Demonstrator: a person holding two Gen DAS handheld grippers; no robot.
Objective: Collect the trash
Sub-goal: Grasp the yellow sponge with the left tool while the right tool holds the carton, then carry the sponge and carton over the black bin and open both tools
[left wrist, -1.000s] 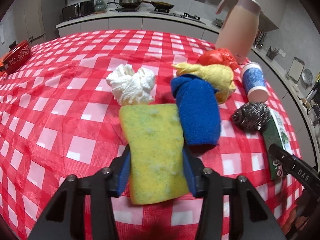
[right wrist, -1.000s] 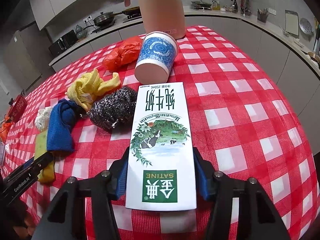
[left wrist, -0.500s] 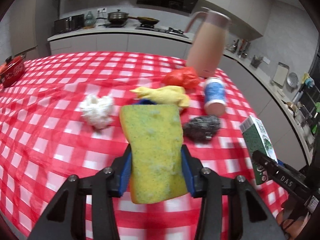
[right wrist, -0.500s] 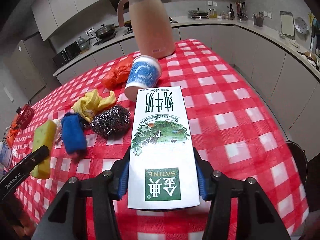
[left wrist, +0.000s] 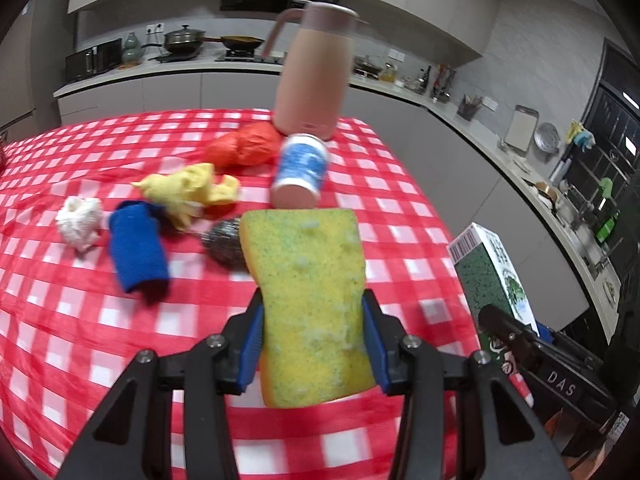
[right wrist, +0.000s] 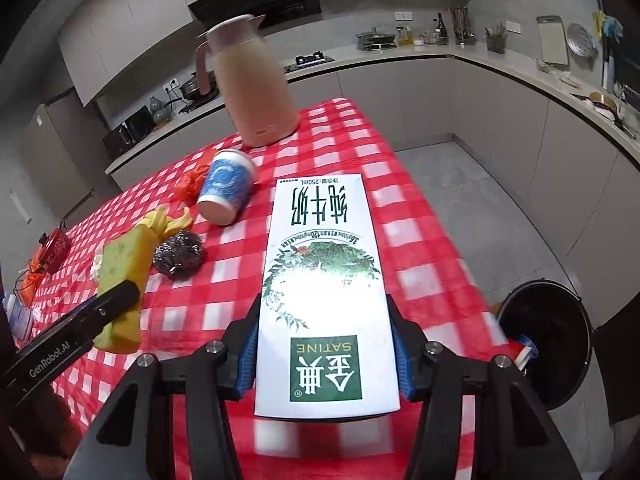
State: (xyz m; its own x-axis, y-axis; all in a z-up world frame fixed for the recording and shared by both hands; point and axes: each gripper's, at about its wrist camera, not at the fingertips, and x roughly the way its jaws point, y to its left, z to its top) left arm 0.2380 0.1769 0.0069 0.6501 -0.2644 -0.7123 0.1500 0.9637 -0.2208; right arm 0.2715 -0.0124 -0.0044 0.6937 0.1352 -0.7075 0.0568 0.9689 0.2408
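My left gripper (left wrist: 312,340) is shut on a yellow-green sponge (left wrist: 308,280) and holds it above the red checked table (left wrist: 80,320). My right gripper (right wrist: 324,348) is shut on a white and green milk carton (right wrist: 324,280), held above the table's right edge; the carton also shows in the left wrist view (left wrist: 492,276). On the table lie a blue paper cup (left wrist: 300,172) on its side, a steel scourer (left wrist: 224,240), a blue cloth (left wrist: 136,248), a yellow cloth (left wrist: 188,188), an orange bag (left wrist: 244,144) and a white tissue wad (left wrist: 80,220). A black trash bin (right wrist: 548,340) stands on the floor at the right.
A tall pink thermos jug (left wrist: 312,80) stands at the table's far edge behind the cup. A red pot (right wrist: 54,248) sits at the table's far left. Kitchen counters (right wrist: 520,72) run along the back and right walls, with grey floor between them and the table.
Both grippers have risen from the table with the sponge and the carton and moved back and to the right. The bin has come into the right wrist view.
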